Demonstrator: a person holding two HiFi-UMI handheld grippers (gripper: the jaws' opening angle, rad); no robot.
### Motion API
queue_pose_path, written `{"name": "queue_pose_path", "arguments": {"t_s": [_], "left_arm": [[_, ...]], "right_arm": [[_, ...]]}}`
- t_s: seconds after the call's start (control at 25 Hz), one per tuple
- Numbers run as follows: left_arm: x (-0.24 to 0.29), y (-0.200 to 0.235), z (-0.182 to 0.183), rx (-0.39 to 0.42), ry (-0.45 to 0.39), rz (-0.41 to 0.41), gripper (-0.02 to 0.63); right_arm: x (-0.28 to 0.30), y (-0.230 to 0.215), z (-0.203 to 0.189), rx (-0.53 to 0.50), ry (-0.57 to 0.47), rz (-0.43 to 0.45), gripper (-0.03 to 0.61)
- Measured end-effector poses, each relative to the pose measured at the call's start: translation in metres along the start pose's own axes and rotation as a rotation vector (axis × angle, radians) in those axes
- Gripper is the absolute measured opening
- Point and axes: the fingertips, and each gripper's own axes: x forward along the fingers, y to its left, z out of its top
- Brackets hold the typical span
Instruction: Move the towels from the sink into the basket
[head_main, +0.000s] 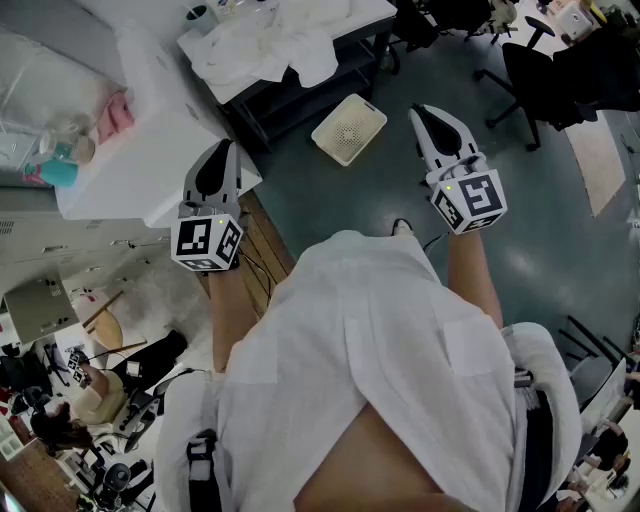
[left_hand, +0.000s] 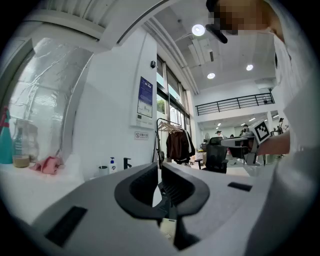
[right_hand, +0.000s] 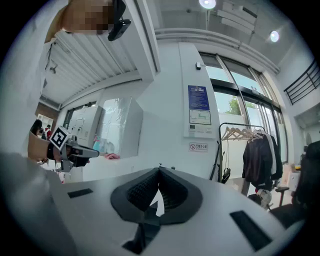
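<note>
Left gripper (head_main: 227, 147) and right gripper (head_main: 420, 111) closed, empty; left at counter (head_main: 140, 160) edge, right over open floor (head_main: 330, 215).

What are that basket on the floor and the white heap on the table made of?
The basket is probably moulded plastic, cream and matte, judging by its rounded rim and grid of small holes. The white heap is soft matte cloth lying in crumpled folds; which fabric, I cannot tell.
</note>
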Motion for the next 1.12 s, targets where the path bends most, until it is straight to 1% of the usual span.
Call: {"name": "queue_pose_path", "arguments": {"t_s": [0.36, 0.56, 0.76, 0.92, 1.12], "left_arm": [[0.001, 0.002, -0.003, 0.002, 0.006, -0.001, 0.029], [0.001, 0.003, -0.004, 0.0, 0.006, 0.0, 0.029], [0.0, 0.003, -0.007, -0.001, 0.016, 0.0, 0.029], [-0.002, 0.004, -0.008, -0.009, 0.017, -0.001, 0.029], [-0.008, 0.016, -0.014, -0.026, 0.022, 0.014, 0.029]], "right_arm": [[0.003, 0.0, -0.002, 0.002, -0.001, 0.005, 0.026], [0.003, 0.001, -0.003, 0.043, -0.014, 0.023, 0.028], [0.007, 0.006, -0.008, -0.008, 0.014, 0.028, 0.028], [0.009, 0.008, -0.011, -0.01, 0.028, 0.03, 0.028], [0.021, 0.017, -0.015, -0.01, 0.04, 0.045, 0.028]]}}
